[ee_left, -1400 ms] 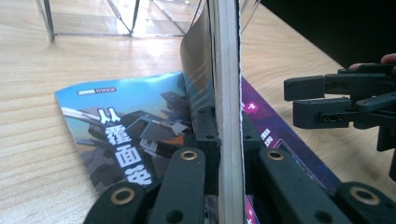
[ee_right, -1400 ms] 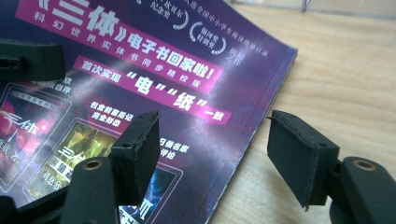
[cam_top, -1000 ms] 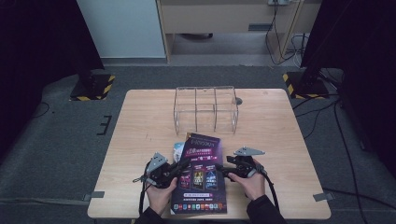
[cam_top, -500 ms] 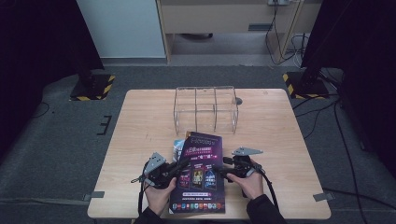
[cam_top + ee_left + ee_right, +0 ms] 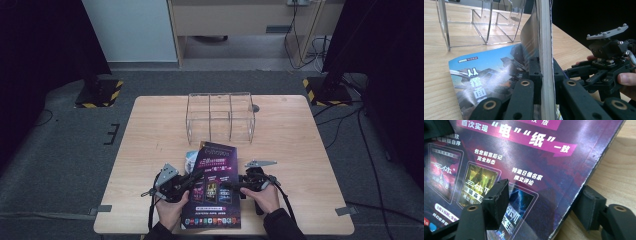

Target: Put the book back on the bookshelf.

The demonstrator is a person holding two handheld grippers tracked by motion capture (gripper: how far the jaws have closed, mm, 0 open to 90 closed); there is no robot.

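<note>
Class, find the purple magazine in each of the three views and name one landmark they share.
High view: purple magazine, bottom centre, between both tools.
Left gripper view: centre, edge-on, upright.
Right gripper view: cover across the upper left.
Shared landmark: the wooden table.

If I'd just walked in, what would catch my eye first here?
Probably the purple magazine at the table's near edge, gripped on its left side by the left claw while the right claw straddles its right edge. Beyond it stands a clear rack near the table's middle, and a blue booklet lies under the magazine.
</note>
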